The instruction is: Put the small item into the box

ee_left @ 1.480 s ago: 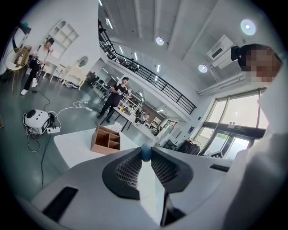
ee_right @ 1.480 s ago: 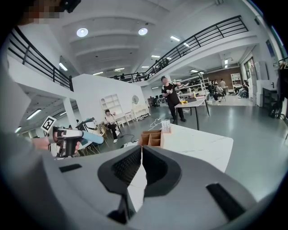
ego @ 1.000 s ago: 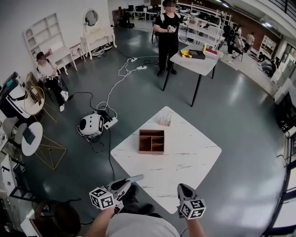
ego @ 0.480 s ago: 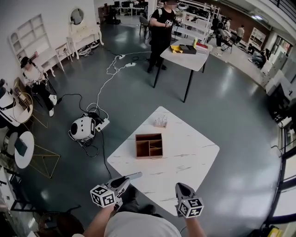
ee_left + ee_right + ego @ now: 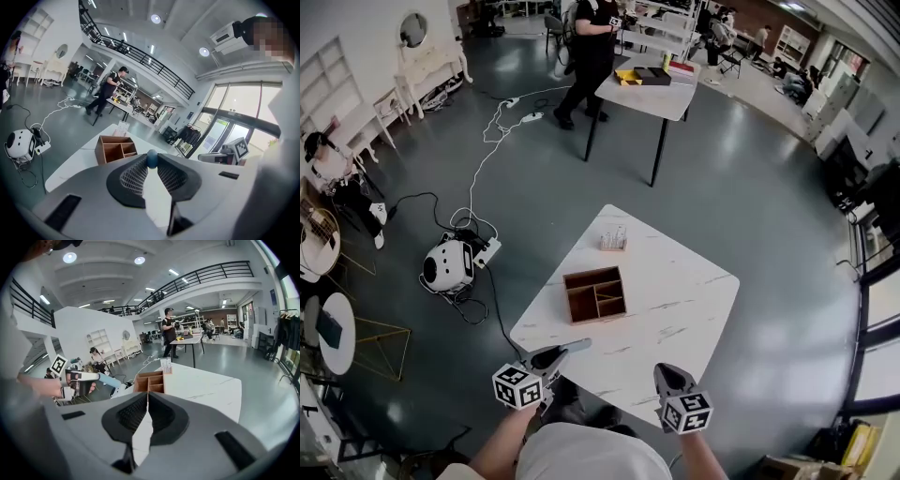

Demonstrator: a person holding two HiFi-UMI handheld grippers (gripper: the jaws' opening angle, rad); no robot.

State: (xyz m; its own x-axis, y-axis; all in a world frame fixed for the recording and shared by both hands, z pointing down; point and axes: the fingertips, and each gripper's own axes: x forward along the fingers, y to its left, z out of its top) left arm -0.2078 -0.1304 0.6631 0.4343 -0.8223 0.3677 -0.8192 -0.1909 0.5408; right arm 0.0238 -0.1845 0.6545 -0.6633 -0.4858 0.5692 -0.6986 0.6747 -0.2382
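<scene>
A wooden box [image 5: 595, 293] with several compartments stands on the white marble table [image 5: 680, 300]. My left gripper [image 5: 569, 349] hovers at the table's near edge, short of the box, shut on a small blue item [image 5: 152, 160] whose rounded end pokes out between the jaw tips. The box [image 5: 115, 147] lies ahead of that gripper [image 5: 151, 156]. My right gripper [image 5: 668, 373] is also held at the near edge, to the right. Its jaws [image 5: 148, 394] are shut with nothing between them, and the box [image 5: 150, 379] is ahead and slightly left.
A small clear rack [image 5: 613, 241] stands on the table beyond the box. On the floor to the left lie a round white device [image 5: 443, 265] and cables. Far off, a person [image 5: 591, 42] stands by a second table [image 5: 652, 80].
The head view has drifted, so the table and box sit slightly lower and nearer. Both grippers keep their pose and grip. The far person has shifted left.
</scene>
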